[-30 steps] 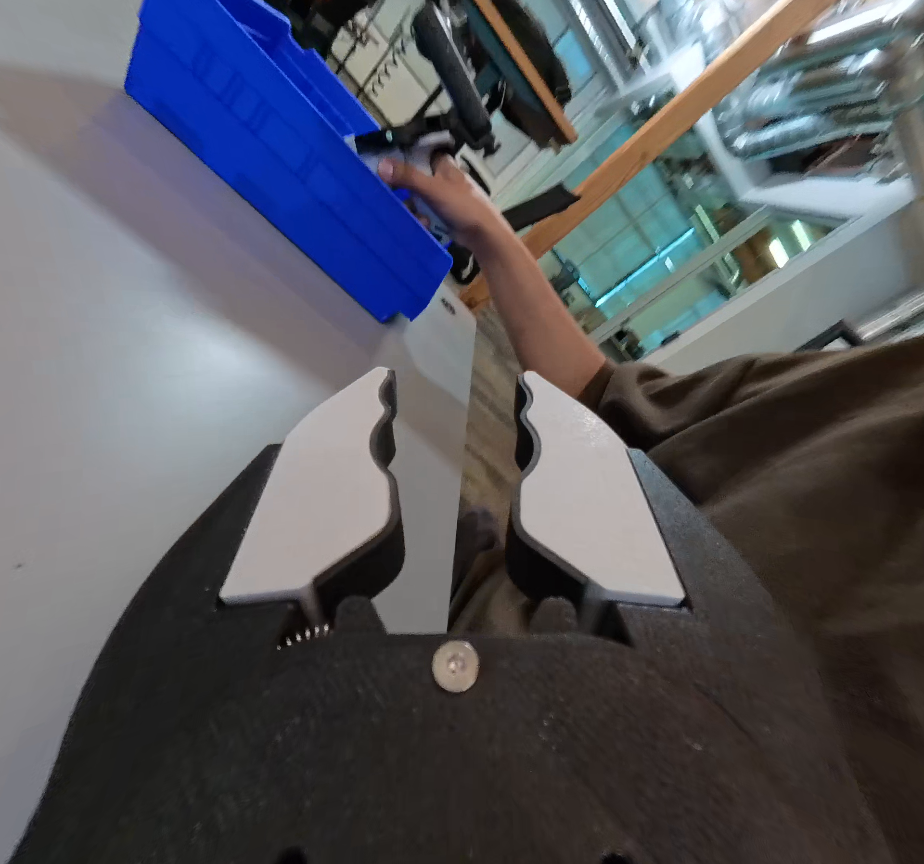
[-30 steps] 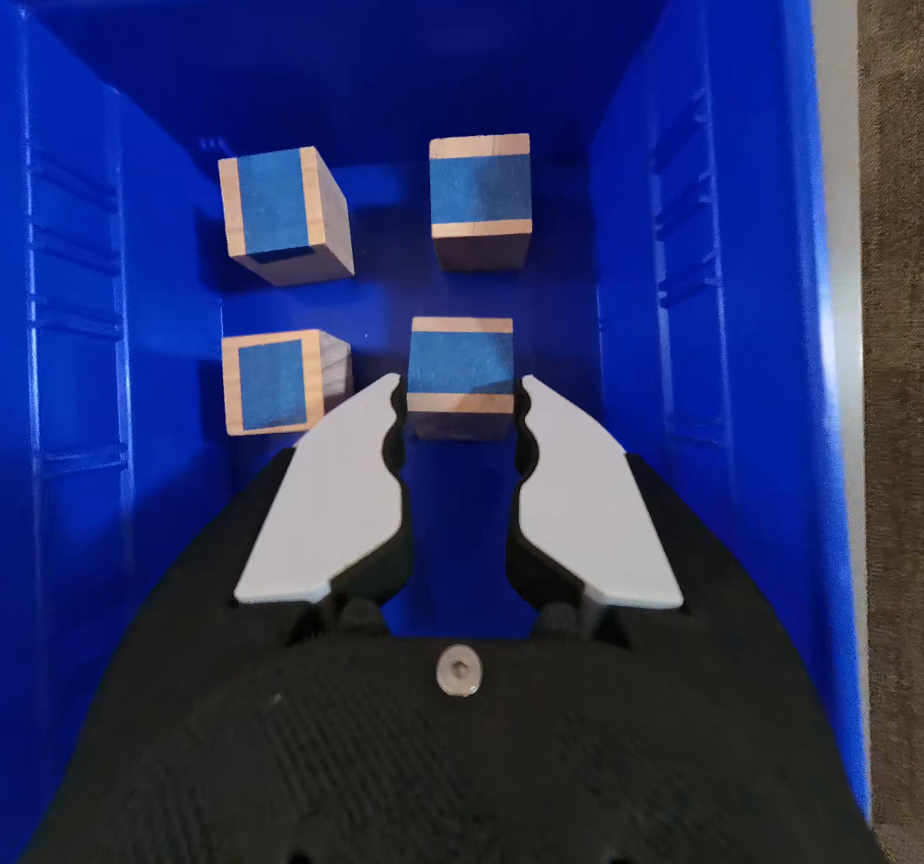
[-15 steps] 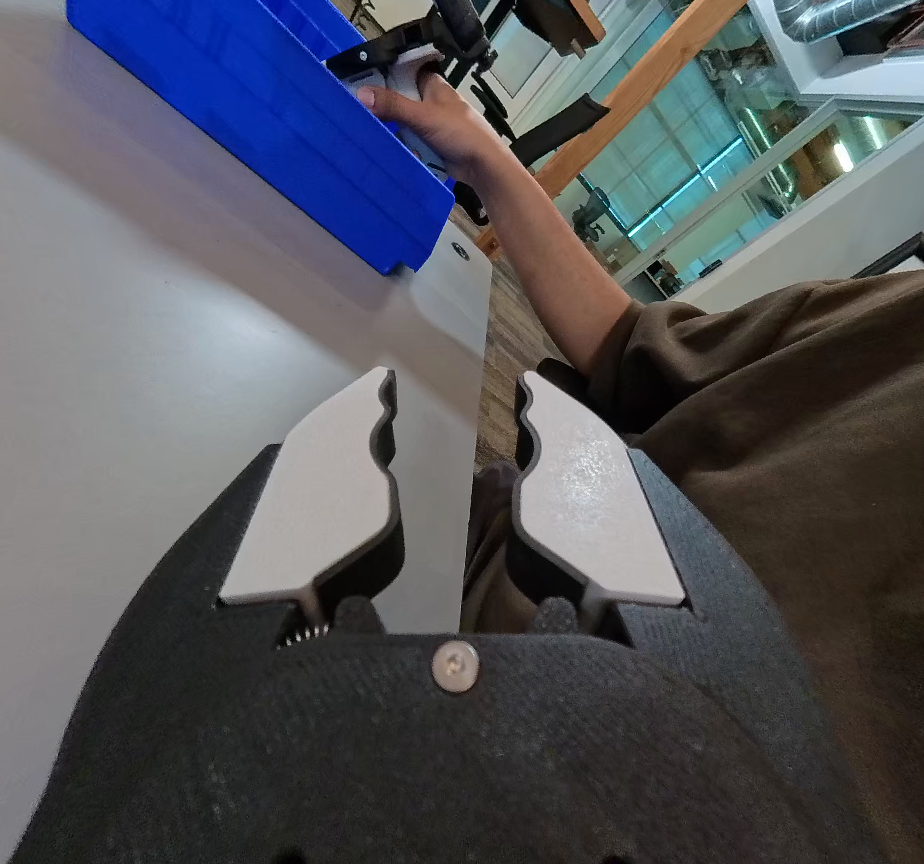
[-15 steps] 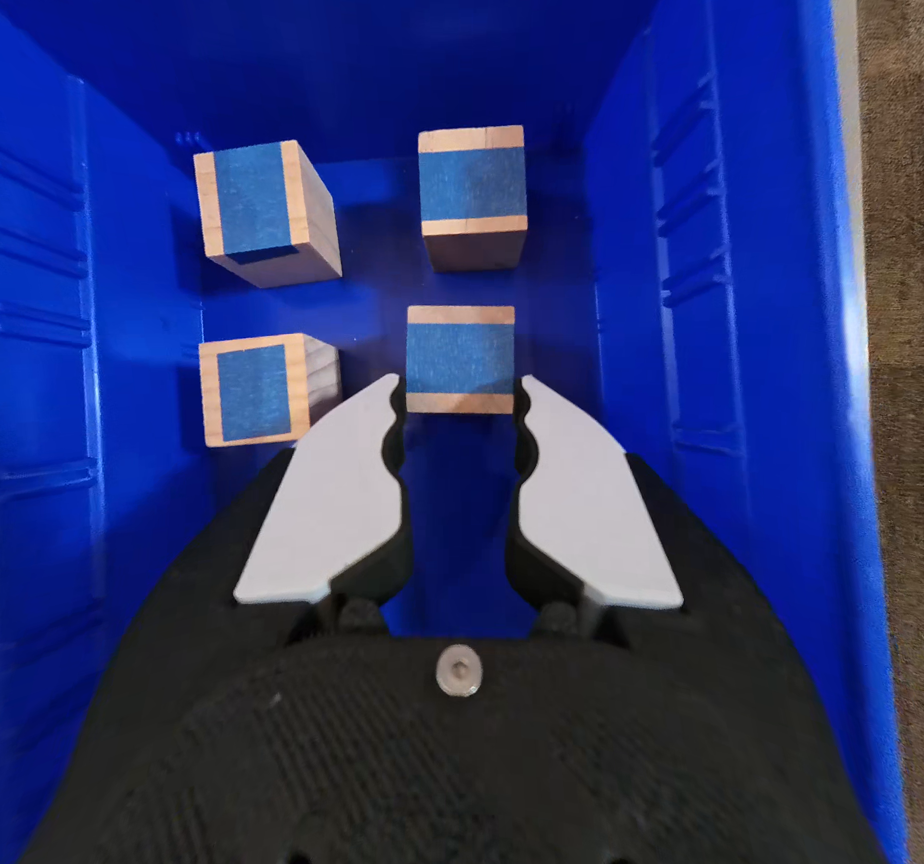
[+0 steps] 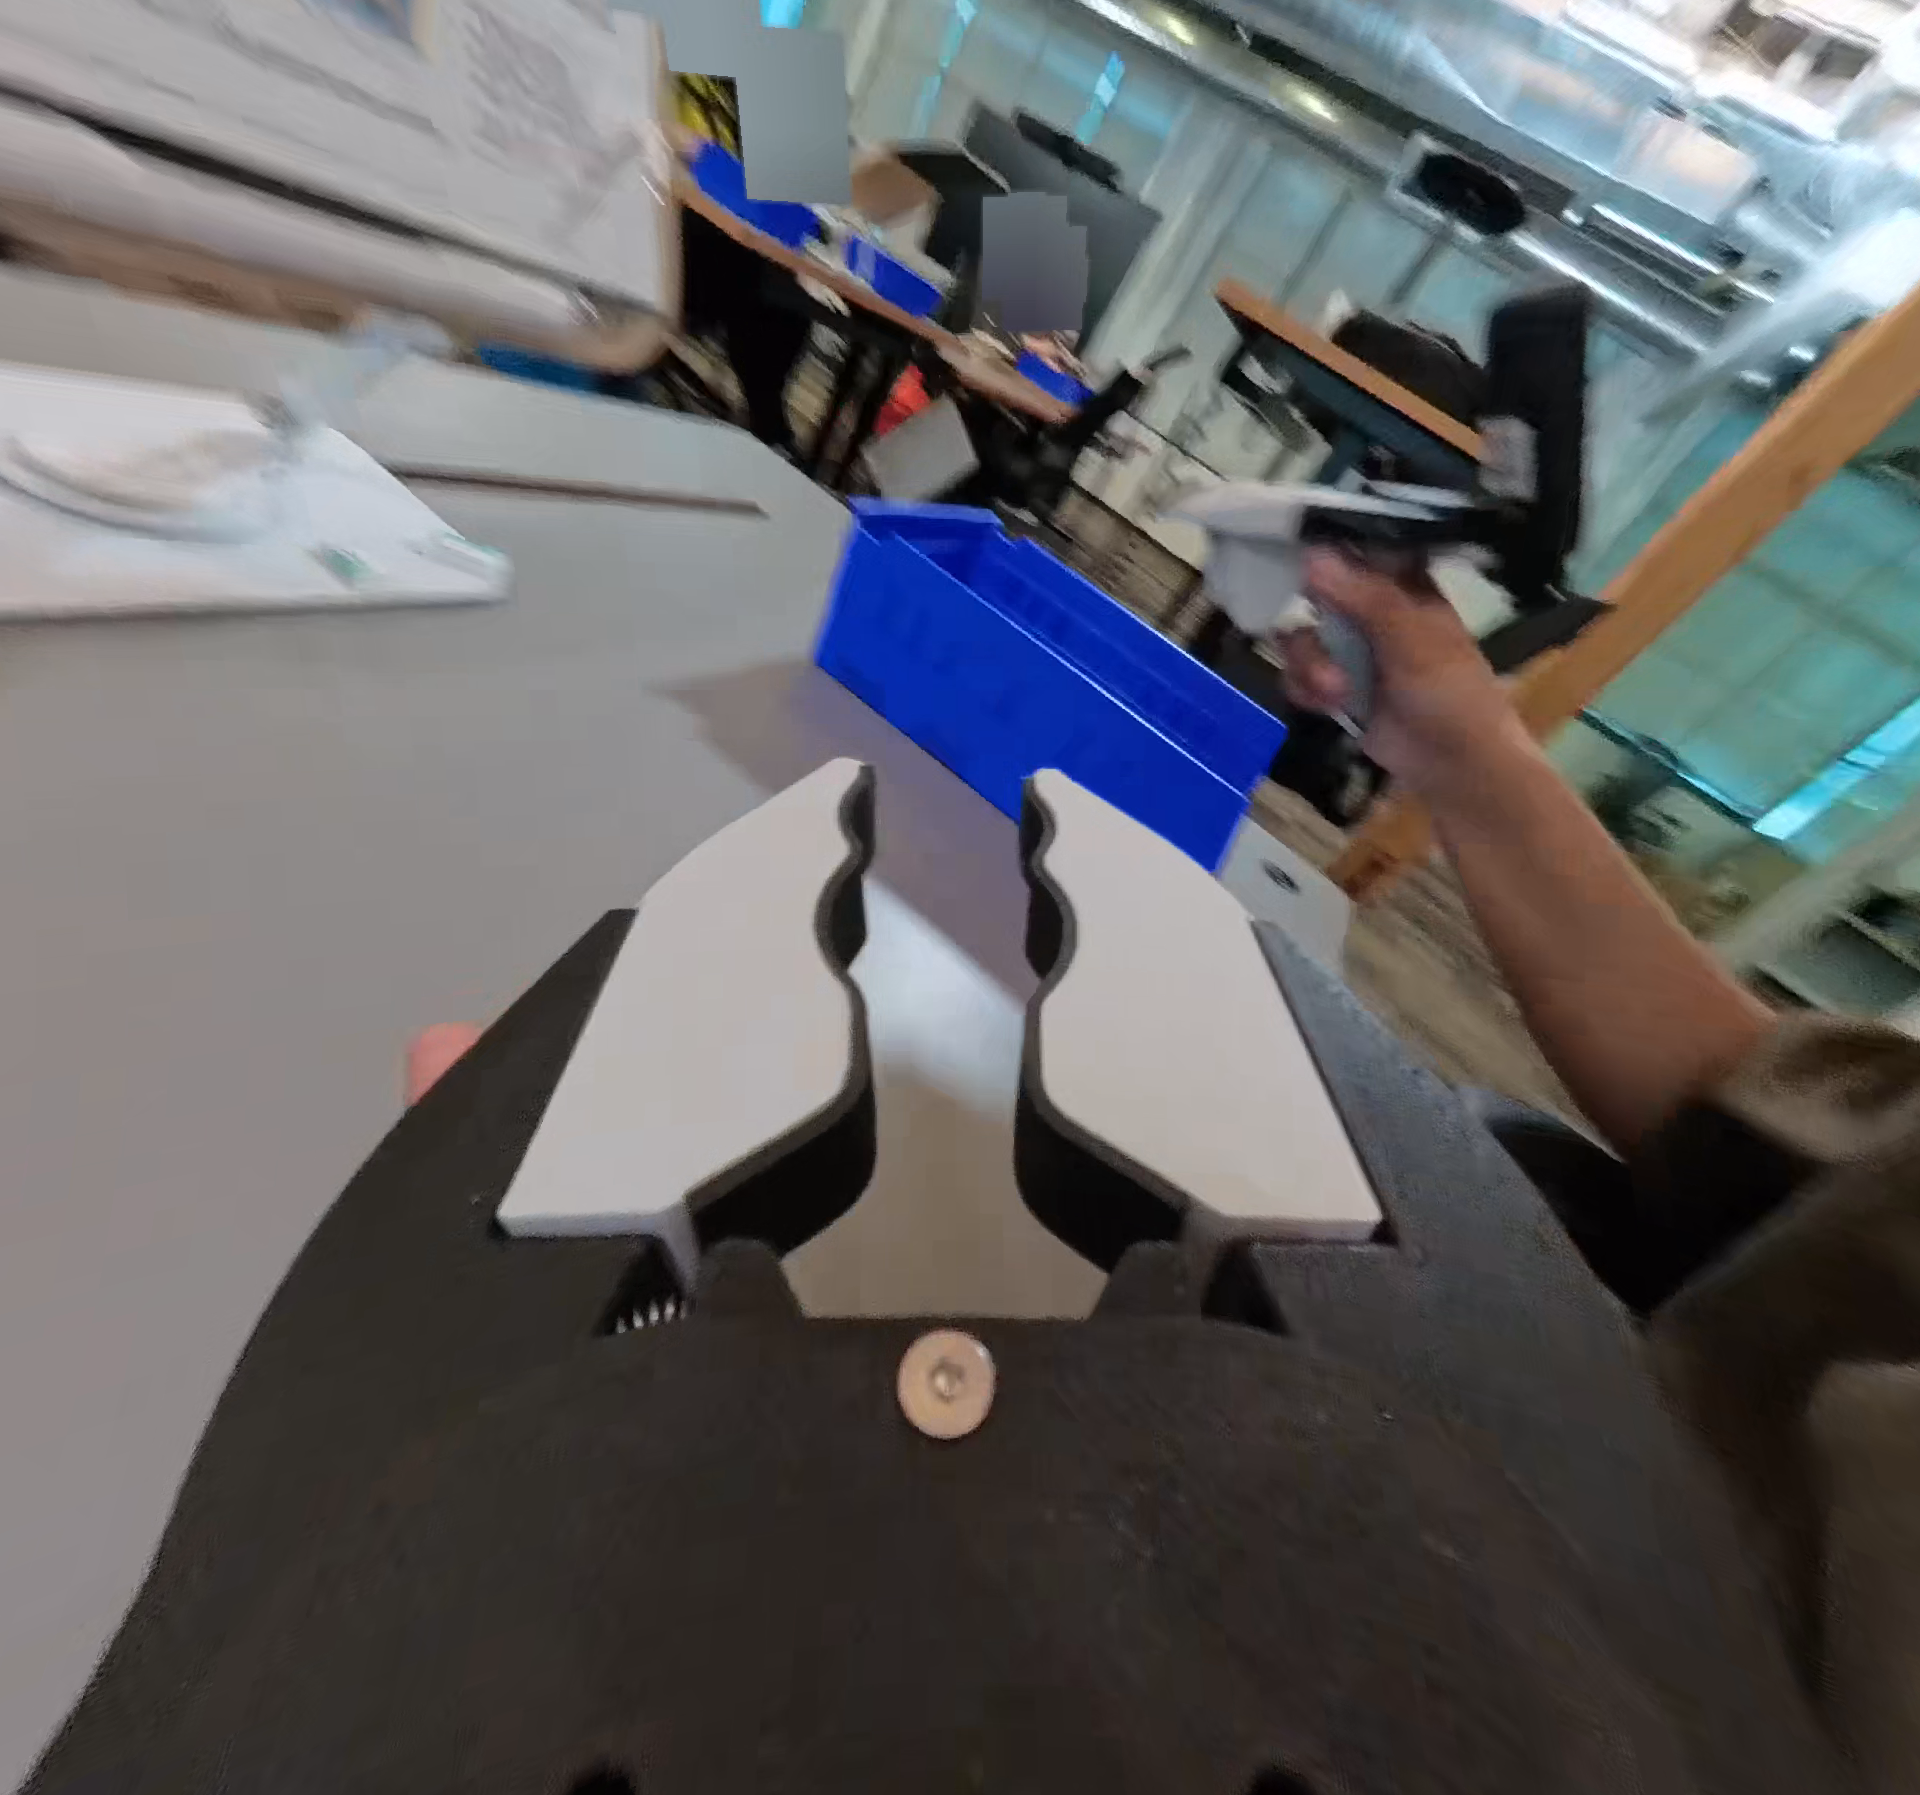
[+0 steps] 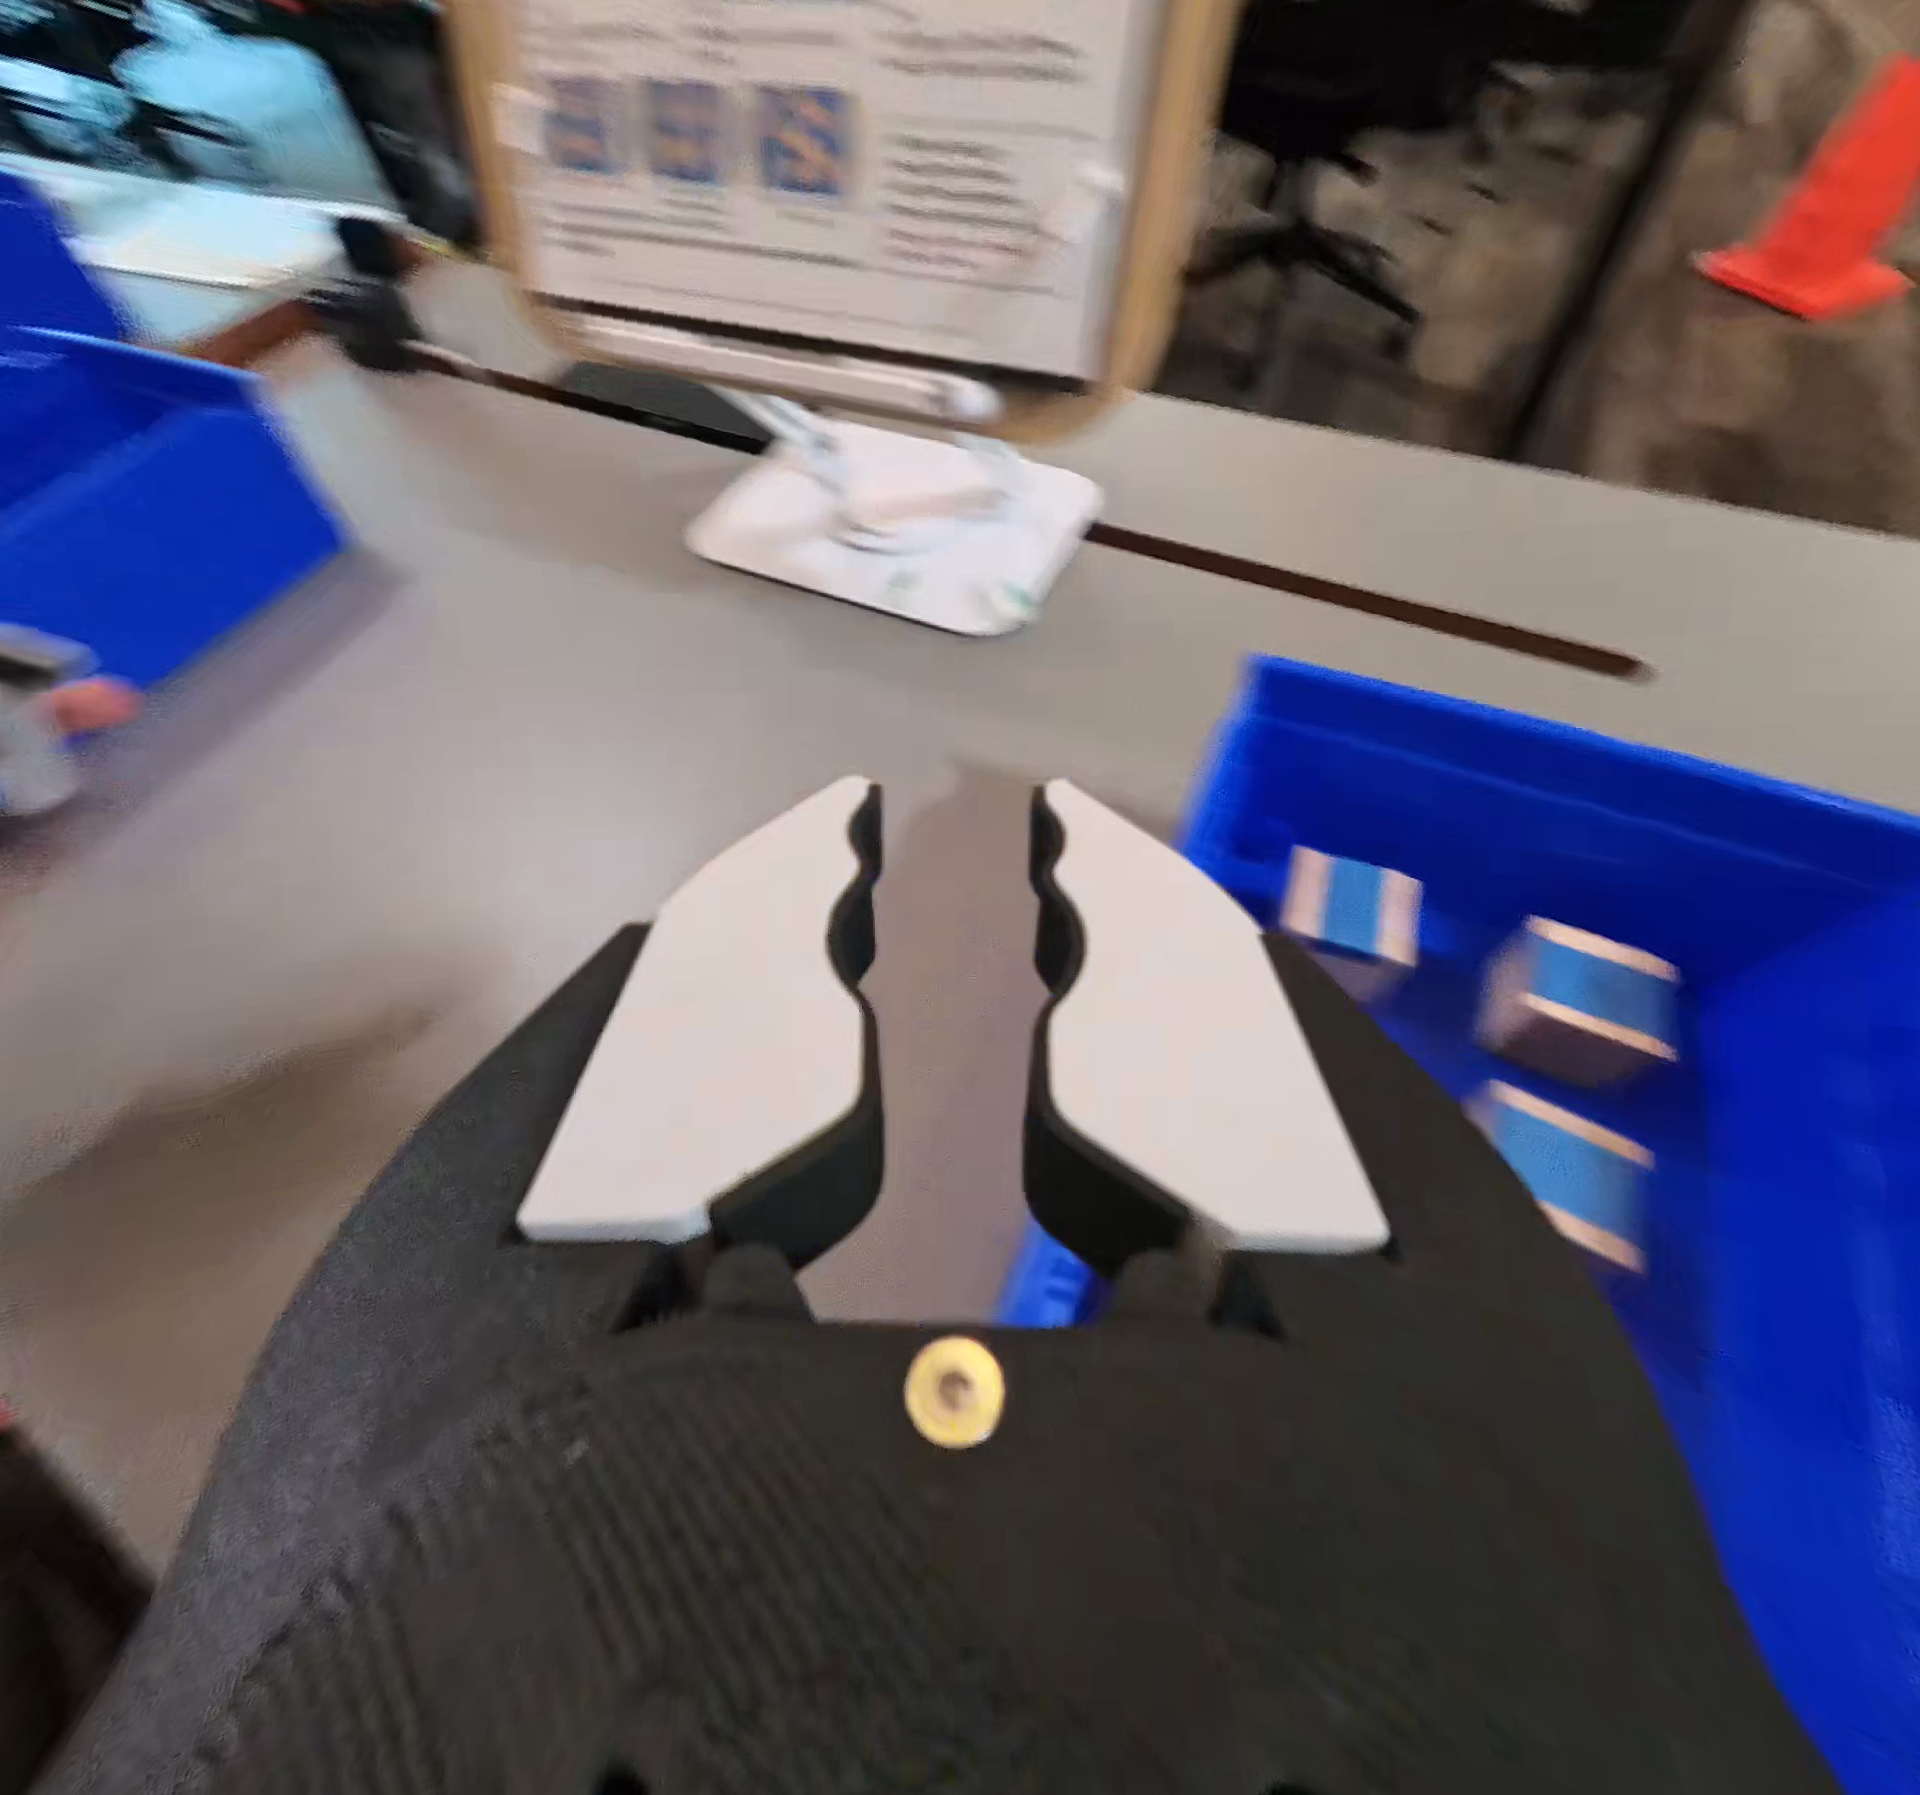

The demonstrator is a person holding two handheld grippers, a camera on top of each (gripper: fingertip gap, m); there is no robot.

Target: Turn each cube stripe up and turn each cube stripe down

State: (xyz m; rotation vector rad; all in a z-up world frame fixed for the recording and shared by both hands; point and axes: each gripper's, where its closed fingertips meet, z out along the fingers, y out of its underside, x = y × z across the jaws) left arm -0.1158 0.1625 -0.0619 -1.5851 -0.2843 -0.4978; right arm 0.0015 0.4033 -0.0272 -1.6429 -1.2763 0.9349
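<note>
Now clear of the blue bin point(image 6: 1538, 769), right gripper point(image 6: 956, 800) over the counter point(image 6: 520, 706), both jaws parted and empty, cubes point(image 6: 1579, 1002) stripe-up, probably done; left gripper point(image 5: 945, 789) idle.

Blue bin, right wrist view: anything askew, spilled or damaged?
Nothing stands out. Three cubes show in the blue bin, stripes up; motion blur hides finer detail. The right gripper is open and empty over the grey table, outside the bin.
</note>
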